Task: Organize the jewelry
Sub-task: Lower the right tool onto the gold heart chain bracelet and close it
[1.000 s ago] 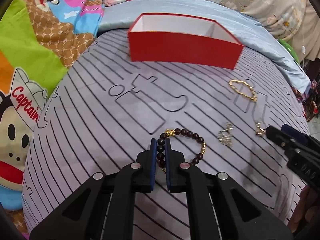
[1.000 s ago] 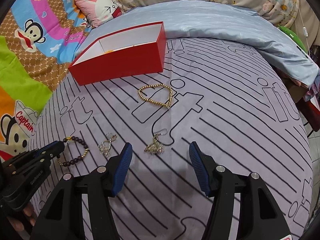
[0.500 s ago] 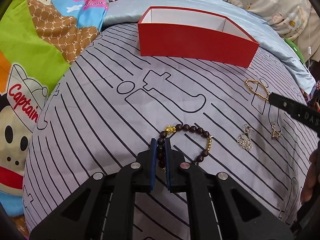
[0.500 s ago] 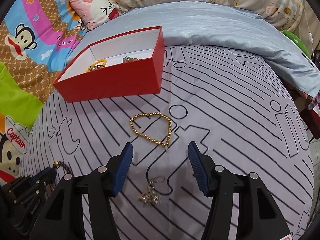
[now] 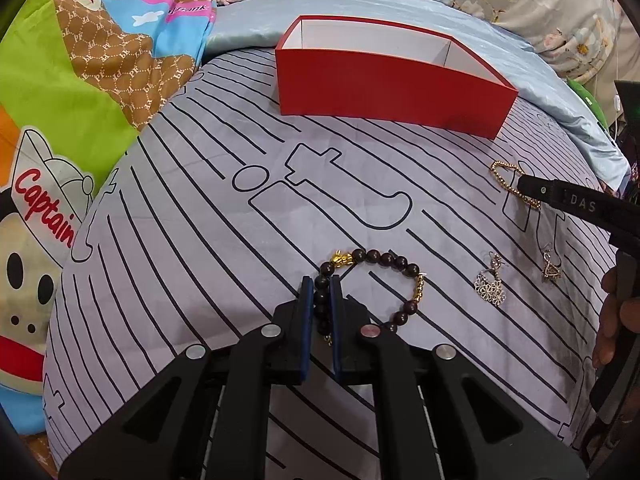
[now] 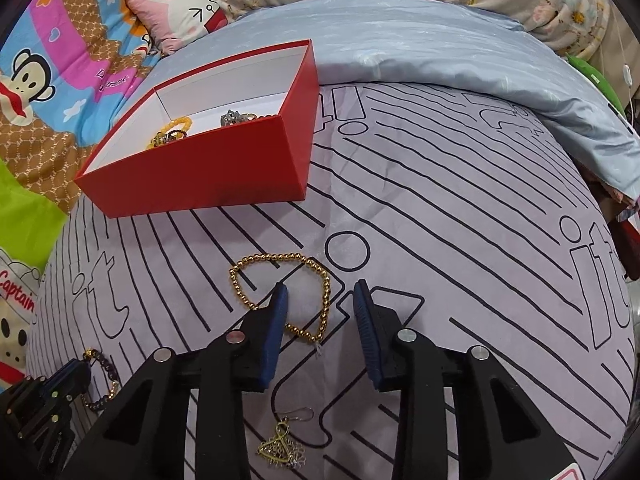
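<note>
My left gripper [image 5: 321,280] is shut on a dark bead bracelet [image 5: 384,258] with gold beads, which still lies on the striped cloth. My right gripper [image 6: 320,292] is open, its jaws on either side of the right part of a gold bead bracelet [image 6: 276,257] on the cloth. A red box [image 6: 208,176] with white inside stands beyond; it holds a yellow bracelet [image 6: 170,130] and a silver piece [image 6: 234,118]. A silver earring [image 5: 490,286] and a gold pendant earring [image 6: 282,446] lie loose on the cloth.
The grey striped cloth [image 6: 460,240] covers a bed. A pale blue sheet [image 6: 420,48] lies behind the box. A cartoon monkey blanket [image 5: 60,100] is at the left, a pink pillow [image 6: 176,16] behind. The bed drops off at the right.
My right gripper has moved forward from the gold pendant earring to the gold bead bracelet, staying open. My left gripper stays shut on the dark bracelet and has moved nearer the box.
</note>
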### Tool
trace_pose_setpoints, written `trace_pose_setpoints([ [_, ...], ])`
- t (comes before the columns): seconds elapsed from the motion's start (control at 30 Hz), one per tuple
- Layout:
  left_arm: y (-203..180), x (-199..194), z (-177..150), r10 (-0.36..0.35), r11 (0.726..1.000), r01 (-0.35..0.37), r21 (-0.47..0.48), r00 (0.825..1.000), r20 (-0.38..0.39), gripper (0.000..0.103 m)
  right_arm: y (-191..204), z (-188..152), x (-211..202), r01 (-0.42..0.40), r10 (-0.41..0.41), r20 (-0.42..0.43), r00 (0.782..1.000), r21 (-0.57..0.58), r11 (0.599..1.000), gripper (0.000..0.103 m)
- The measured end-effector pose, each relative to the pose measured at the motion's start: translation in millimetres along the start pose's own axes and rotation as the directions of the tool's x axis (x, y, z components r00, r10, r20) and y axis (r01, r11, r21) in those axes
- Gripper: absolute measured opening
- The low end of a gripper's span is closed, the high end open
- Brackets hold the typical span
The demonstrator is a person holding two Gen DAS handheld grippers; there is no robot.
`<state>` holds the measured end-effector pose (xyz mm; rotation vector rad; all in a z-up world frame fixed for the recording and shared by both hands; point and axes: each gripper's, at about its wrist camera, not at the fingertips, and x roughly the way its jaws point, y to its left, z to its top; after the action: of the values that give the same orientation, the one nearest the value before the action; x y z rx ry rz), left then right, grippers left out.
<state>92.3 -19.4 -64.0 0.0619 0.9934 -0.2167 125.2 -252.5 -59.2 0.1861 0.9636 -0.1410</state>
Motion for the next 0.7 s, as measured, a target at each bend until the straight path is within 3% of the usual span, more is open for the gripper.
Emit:
trace_pose_setpoints([
  [0.17,0,1,1,-0.003,1.000,0.003,-0.005,1.000,0.005,0.008,6,0,3,0.039,-0.039,0.015,0.999,-0.036,0.999,0.025],
  [0.33,1,1,2,-0.009,1.000,0.009,-0.011,1.000,0.003,0.008,9,-1,3,0.026,-0.025,0.015,1.000,-0.048,0.999,0.004],
  [0.7,5,-4,3,-0.043,0.998,0.041,-0.043,0.998,-0.043,0.008,13,-9,-23,-0.041,0.042,0.018,0.999,-0.017,0.999,0.004],
])
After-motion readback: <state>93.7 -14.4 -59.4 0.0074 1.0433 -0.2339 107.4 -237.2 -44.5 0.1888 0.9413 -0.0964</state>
